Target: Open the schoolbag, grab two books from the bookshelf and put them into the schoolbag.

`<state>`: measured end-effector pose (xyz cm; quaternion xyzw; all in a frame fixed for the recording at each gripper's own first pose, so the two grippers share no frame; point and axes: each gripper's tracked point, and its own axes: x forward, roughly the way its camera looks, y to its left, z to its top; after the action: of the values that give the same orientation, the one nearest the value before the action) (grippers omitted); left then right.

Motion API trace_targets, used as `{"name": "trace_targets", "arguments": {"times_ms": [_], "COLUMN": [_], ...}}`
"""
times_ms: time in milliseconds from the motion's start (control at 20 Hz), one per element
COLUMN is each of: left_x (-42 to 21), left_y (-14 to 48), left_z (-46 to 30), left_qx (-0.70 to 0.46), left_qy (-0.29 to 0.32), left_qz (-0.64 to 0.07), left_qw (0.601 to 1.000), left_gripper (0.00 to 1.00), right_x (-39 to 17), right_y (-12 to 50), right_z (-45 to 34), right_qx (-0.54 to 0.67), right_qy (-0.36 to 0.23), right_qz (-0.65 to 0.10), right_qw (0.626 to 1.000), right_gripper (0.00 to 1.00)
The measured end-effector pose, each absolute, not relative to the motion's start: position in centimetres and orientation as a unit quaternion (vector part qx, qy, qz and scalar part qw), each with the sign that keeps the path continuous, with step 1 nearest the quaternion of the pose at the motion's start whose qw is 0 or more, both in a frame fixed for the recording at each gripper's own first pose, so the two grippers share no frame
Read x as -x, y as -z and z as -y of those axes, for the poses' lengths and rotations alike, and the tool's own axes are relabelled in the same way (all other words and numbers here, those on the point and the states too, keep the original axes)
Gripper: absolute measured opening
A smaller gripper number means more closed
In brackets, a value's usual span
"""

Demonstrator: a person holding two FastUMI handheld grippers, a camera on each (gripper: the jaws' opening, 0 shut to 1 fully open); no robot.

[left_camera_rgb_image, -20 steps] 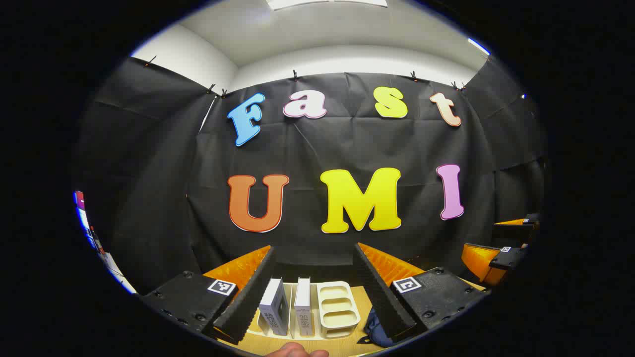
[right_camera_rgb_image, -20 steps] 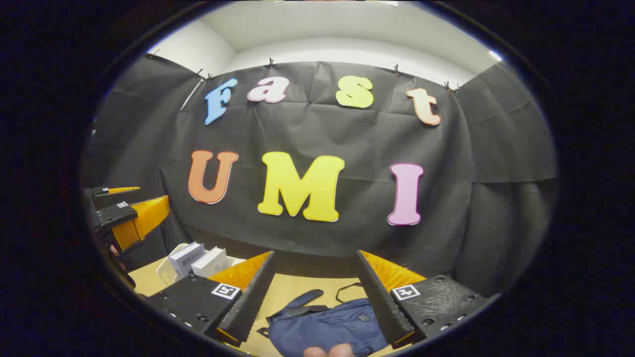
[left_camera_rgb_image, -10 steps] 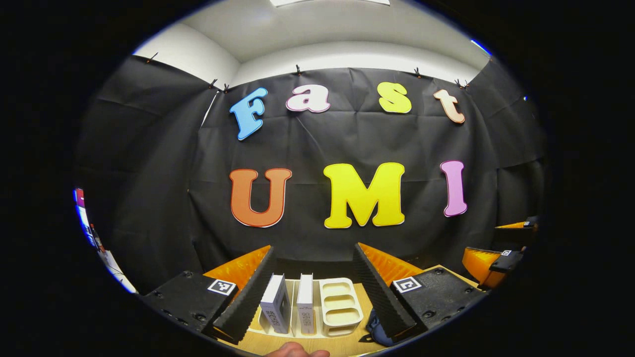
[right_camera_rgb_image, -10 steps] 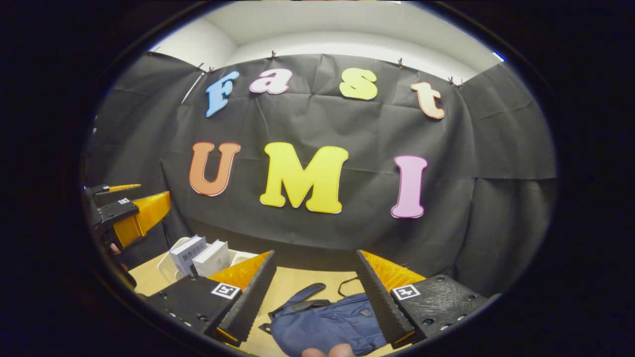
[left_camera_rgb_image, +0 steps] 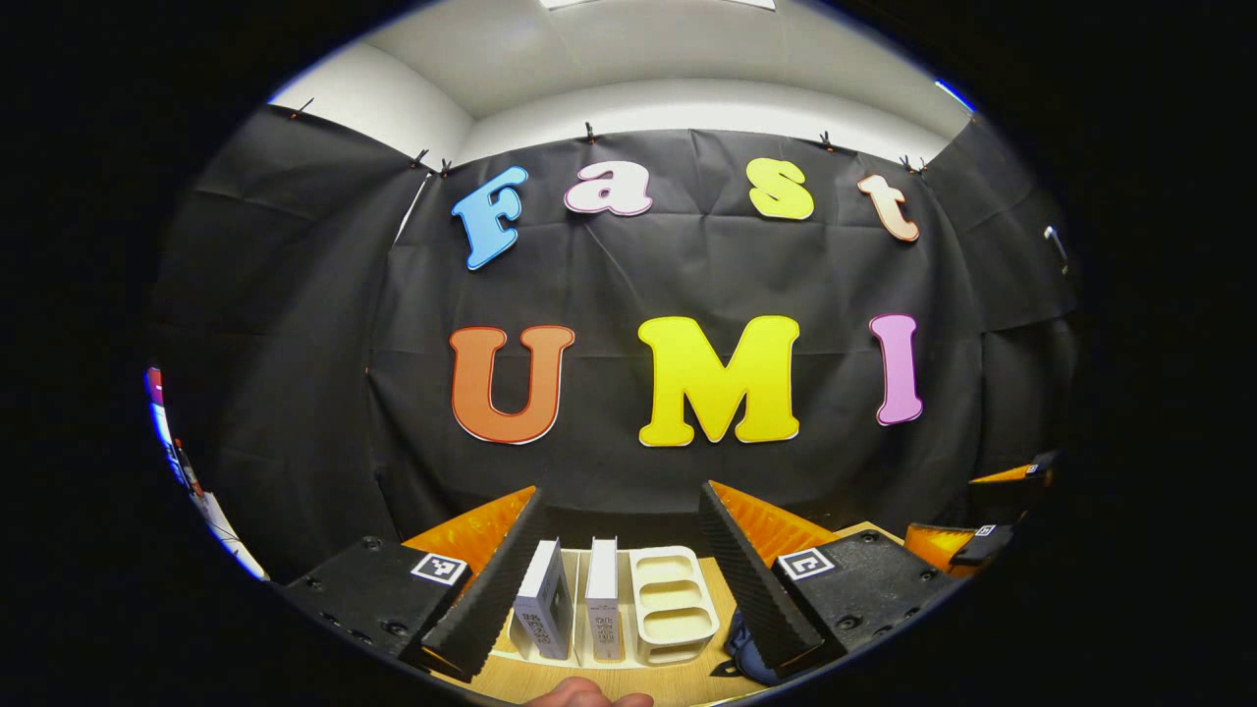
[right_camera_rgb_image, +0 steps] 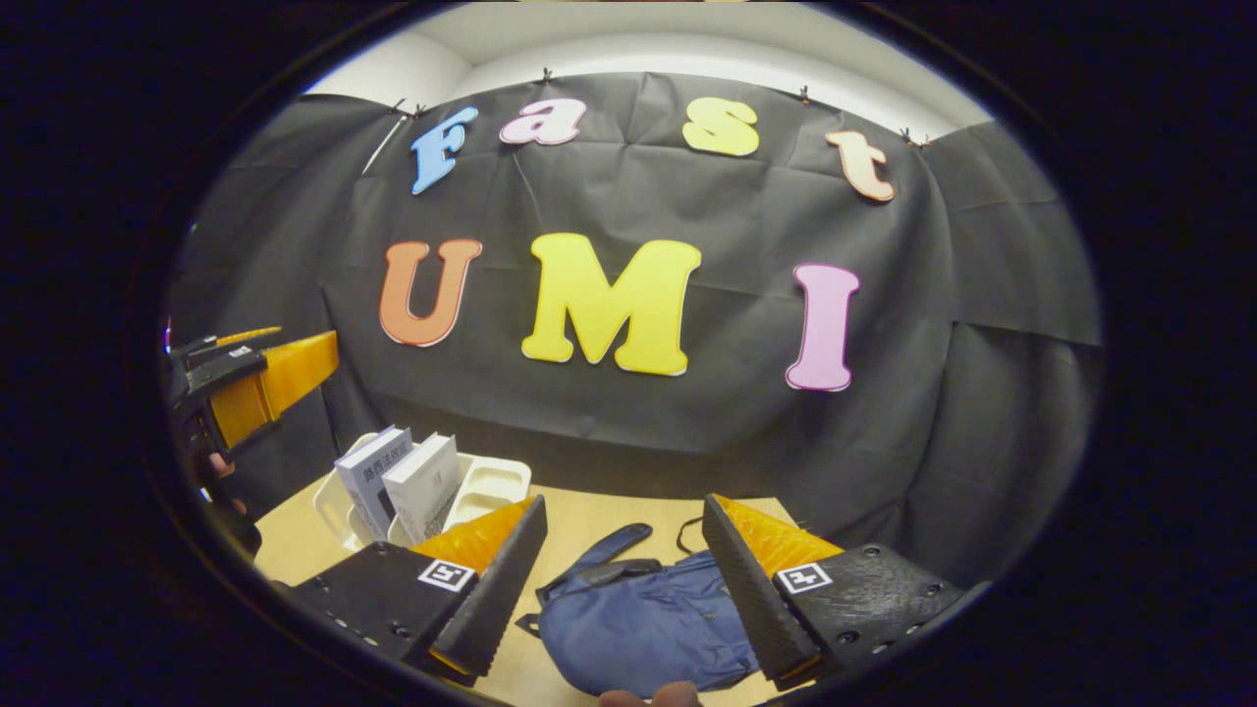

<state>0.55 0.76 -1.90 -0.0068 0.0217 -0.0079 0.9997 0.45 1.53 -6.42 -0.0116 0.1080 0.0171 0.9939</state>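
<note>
While books wait racked, schoolbag [right_camera_rgb_image: 643, 628] lies between right gripper [right_camera_rgb_image: 621, 579] fingers.

A light wooden table [right_camera_rgb_image: 599, 516] carries a blue schoolbag [right_camera_rgb_image: 643, 628] and a white bookshelf [right_camera_rgb_image: 486, 486].

Low in the right gripper view lies the schoolbag [right_camera_rgb_image: 643, 628] — navy blue cloth with darker straps. At lower left the two books [right_camera_rgb_image: 403, 481] show white covers and grey-blue spines carrying dark print. They stand in a cream-white bookshelf [right_camera_rgb_image: 486, 486] rack on a pale, wood-toned table [right_camera_rgb_image: 589, 511]. In the left gripper view, bottom centre, the books' [left_camera_rgb_image: 574, 609] edges are white with small dark marks — the rack [left_camera_rgb_image: 673, 609] beside them plain cream.
</note>
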Motion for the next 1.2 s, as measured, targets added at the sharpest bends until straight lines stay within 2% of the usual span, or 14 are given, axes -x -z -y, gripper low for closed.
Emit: {"name": "trace_targets", "arguments": {"times_ms": [150,200,250,300,350,700,900,1050,1150,1200], "left_x": [-0.3,-0.2,0.0,0.2,0.4,1.7,2.4,2.6,2.8,2.8], "left_y": [2.2,2.3,2.5,2.6,2.8,4.7,5.2,5.5,5.6,5.7], "left_z": [-0.9,-1.0,-1.2,-1.3,-1.4,-2.3,-2.9,-3.7,-4.3,-4.5], "left_qx": [0.004,0.005,0.006,0.005,0.004,0.003,-0.001,-0.002,-0.002,-0.002], "left_qy": [0.008,0.008,0.008,0.007,0.005,-0.001,-0.007,-0.015,-0.021,-0.024], "left_qz": [-0.026,-0.028,-0.029,-0.031,-0.034,-0.061,-0.073,-0.078,-0.080,-0.082], "left_qw": [1.000,1.000,1.000,0.999,0.999,0.998,0.997,0.997,0.997,0.996], "left_gripper": [0.99,0.99,0.99,0.99,0.99,0.99,0.99,0.99,0.99,0.99], "right_x": [-0.5,-0.4,-0.3,-0.1,0.3,1.8,1.8,1.1,0.6,0.3], "right_y": [10.2,11.9,13.7,15.7,17.5,29.7,34.7,36.6,37.7,38.2], "right_z": [-2.5,-2.8,-3.0,-3.4,-3.7,-5.6,-6.9,-6.9,-6.9,-6.9], "right_qx": [0.011,0.014,0.019,0.023,0.023,0.046,0.065,0.089,0.099,0.107], "right_qy": [-0.034,-0.037,-0.042,-0.049,-0.057,-0.074,-0.076,-0.060,-0.042,-0.034], "right_qz": [-0.167,-0.192,-0.217,-0.246,-0.275,-0.430,-0.480,-0.495,-0.503,-0.506], "right_qw": [0.985,0.981,0.975,0.968,0.960,0.899,0.872,0.862,0.858,0.855], "right_gripper": [0.96,0.99,0.96,0.99,0.96,0.96,0.96,0.99,0.96,0.99]}}
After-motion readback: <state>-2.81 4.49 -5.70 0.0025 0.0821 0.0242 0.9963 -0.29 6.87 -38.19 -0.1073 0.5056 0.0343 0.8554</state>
